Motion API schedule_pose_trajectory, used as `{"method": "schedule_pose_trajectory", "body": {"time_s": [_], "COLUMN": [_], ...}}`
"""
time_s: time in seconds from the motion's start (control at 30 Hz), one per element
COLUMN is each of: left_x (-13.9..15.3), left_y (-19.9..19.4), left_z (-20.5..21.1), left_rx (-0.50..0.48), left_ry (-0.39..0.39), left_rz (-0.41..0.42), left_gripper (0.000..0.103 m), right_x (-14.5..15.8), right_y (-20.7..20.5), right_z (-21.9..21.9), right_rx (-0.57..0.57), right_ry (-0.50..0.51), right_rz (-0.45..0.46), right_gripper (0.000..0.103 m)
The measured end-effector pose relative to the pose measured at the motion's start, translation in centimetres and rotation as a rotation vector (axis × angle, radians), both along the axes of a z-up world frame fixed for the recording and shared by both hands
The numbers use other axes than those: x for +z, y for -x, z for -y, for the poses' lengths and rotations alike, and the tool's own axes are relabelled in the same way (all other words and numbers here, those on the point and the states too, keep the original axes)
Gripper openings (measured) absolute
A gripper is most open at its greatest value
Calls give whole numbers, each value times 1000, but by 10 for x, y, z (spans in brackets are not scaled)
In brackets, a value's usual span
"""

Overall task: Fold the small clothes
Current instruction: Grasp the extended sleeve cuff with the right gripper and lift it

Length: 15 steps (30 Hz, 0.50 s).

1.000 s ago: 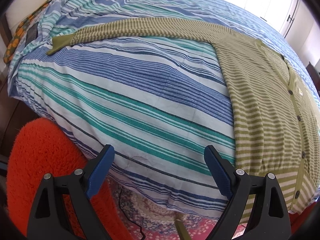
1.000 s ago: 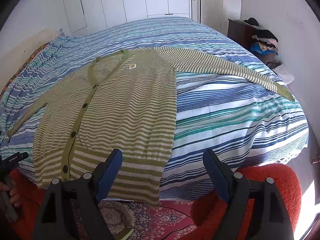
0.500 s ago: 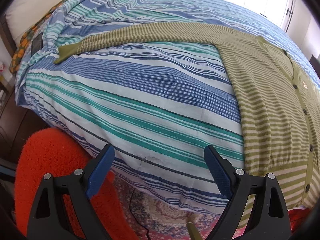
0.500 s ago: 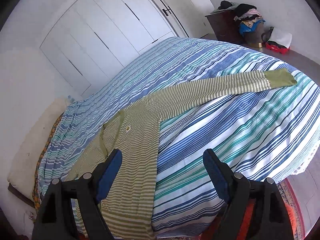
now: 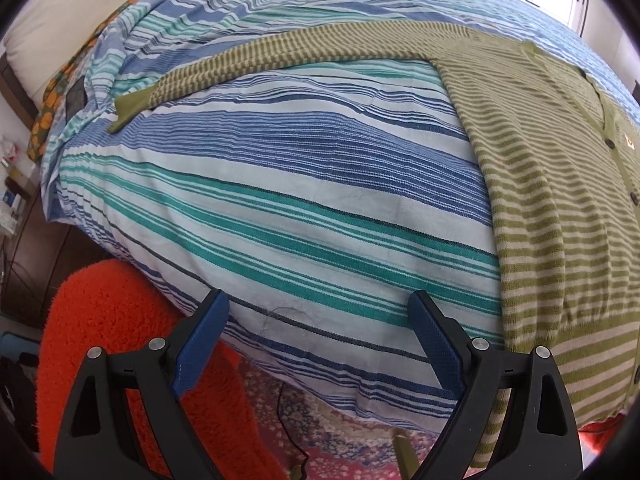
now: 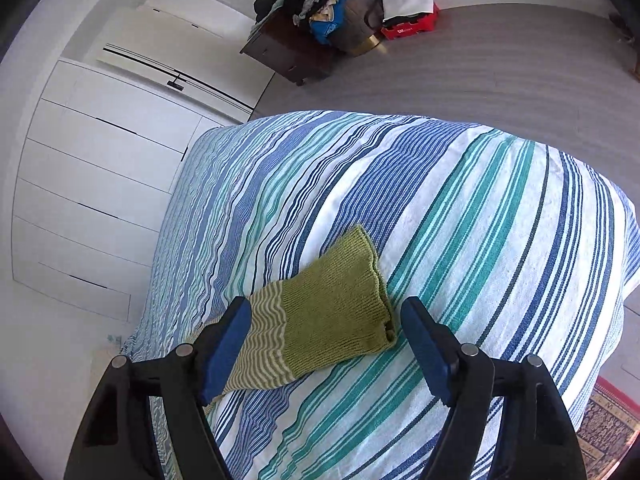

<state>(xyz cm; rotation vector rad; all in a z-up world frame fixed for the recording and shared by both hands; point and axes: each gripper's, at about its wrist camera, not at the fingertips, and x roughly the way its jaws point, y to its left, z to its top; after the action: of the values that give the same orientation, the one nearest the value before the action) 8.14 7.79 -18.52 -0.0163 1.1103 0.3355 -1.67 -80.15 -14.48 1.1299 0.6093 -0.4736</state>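
The right gripper [image 6: 324,344] has swung off the body of the cardigan [image 5: 560,208] out to its far sleeve cuff [image 6: 340,304]; its jaws are closing with the cuff between them, not yet pinched. The left gripper [image 5: 316,344] hangs wide and empty over the striped bedspread [image 5: 280,184]. Sleeve-folding is starting: next, pinch the cuff and carry it inward across the body.

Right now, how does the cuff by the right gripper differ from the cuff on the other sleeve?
The right-side cuff lies between the right gripper fingers, whose jaws are closing but not yet pressing it. The left-side cuff lies far up the bed, well clear of the left gripper, which is open over bare bedspread. Both cuffs are plain olive and lie flat.
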Motion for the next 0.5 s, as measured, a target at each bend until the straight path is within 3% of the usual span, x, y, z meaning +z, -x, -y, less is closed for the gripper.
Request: {"method": "schedule_pose_trajectory", "body": {"time_s": [0.1, 0.17, 0.2, 0.27, 0.37, 0.5], "left_x": [-2, -3, -3, -3, -2, -1], "left_y": [-2, -2, -2, -3, -3, -3], "left_z": [4, 6, 6, 5, 3, 4], "left_rx": [-4, -4, -3, -3, -7, -24], "left_ry": [-22, -26, -26, -22, -12, -3], "left_rz": [-9, -11, -11, -11, -6, 16], "left_gripper": [92, 93, 93, 93, 93, 93], "right_x": [-11, -17, -19, -17, 7, 84], "right_y": [-18, -22, -24, -31, -40, -66], "right_z": [6, 12, 13, 11, 0, -35], "right_rx": [45, 35, 32, 83, 119, 177], "right_ry": [-3, -21, -26, -27, 42, 108], "right_rz": [-69, -66, -68, -97, -117, 76], "right_gripper": [71, 70, 65, 7, 7, 7]}}
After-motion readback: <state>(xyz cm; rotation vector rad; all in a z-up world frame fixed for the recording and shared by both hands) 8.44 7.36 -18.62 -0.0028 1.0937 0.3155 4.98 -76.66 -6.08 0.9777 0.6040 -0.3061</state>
